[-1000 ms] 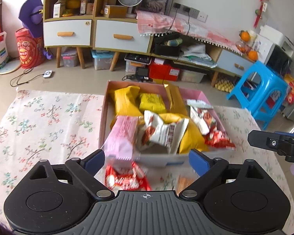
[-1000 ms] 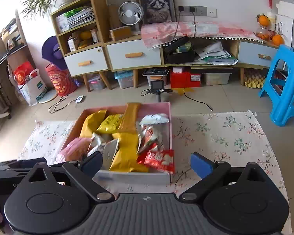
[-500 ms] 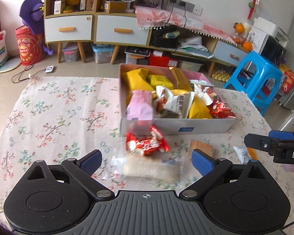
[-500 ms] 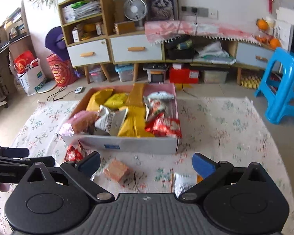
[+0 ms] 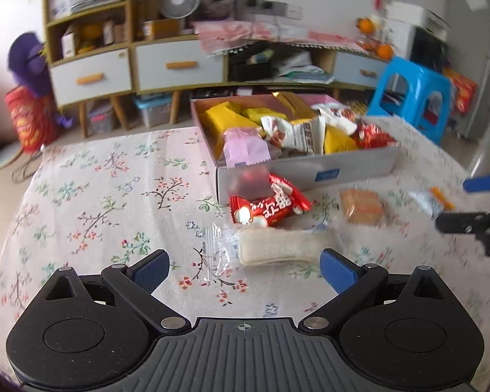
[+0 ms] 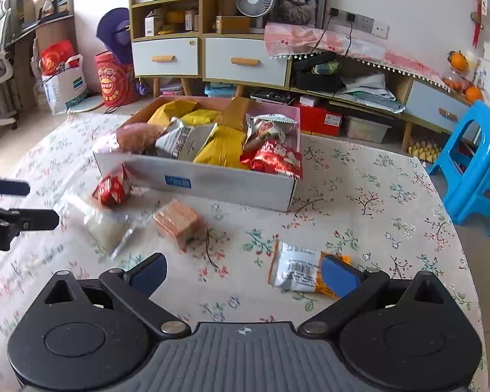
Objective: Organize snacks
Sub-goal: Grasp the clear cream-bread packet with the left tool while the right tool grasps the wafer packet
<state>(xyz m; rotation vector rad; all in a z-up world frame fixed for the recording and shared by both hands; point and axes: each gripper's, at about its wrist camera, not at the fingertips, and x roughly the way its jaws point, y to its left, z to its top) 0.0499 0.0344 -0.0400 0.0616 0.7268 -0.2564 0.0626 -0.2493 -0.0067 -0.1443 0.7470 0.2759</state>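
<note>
Both grippers hang spread-fingered over loose snacks in front of a full snack box.

The left gripper [image 5: 245, 266] has nothing between its wide-spread blue pads; the right gripper [image 6: 243, 272] has just been opening, also empty. The cardboard box [image 6: 232, 184], with a small blue label too blurred to read on its white front wall, sits on the floral tablecloth [image 5: 91, 196], heaped with yellow, white and red packets. Against its front leans a red wrapper [image 5: 269, 207] with white Chinese characters, not legible. Just before it lies a pale rice cake in clear plastic [image 5: 277, 250]; nearby are an orange-brown biscuit pack [image 6: 179, 223] and a white-and-orange packet with a barcode [image 6: 297, 269], beside the right gripper's right pad.
</note>
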